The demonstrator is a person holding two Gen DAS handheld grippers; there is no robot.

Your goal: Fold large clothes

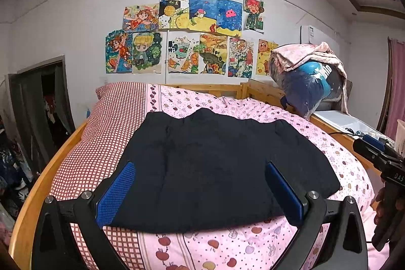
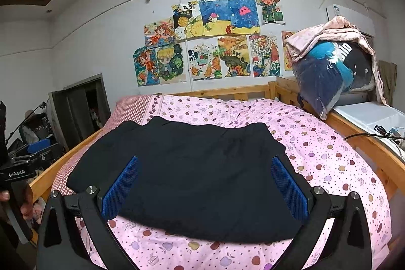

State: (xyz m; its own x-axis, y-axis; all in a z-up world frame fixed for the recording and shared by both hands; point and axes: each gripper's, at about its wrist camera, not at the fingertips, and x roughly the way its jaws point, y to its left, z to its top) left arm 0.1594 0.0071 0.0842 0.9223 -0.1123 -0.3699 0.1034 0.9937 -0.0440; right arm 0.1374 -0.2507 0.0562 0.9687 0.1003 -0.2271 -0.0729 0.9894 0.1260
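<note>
Lying flat on the pink apple-print quilt (image 1: 329,143) of a wooden-framed bed (image 1: 38,194), the black garment (image 1: 222,163) is folded into a broad, roughly rectangular slab, its near edge close to the foot of the bed and its far edge reaching toward the middle. In the left wrist view its left part overlaps the red-and-white checked cloth (image 1: 101,133) running along that side of the bed.

The left hand-held gripper (image 1: 200,191) hovers above the garment's near edge with its blue-padded fingers (image 1: 115,194) spread wide, grasping nothing. The right hand-held gripper (image 2: 205,189) is likewise released, its blue pads (image 2: 289,187) apart over the near half of the garment, with no cloth between them.

Beyond the bed, colourful children's drawings (image 2: 207,39) cover the white wall. To the right, a clear plastic bag (image 2: 329,75) stuffed with blue and dark textiles rests against the bed rail, topped by a pale pink blanket (image 2: 329,34). A dark open doorway (image 1: 43,98) shows at the left.
</note>
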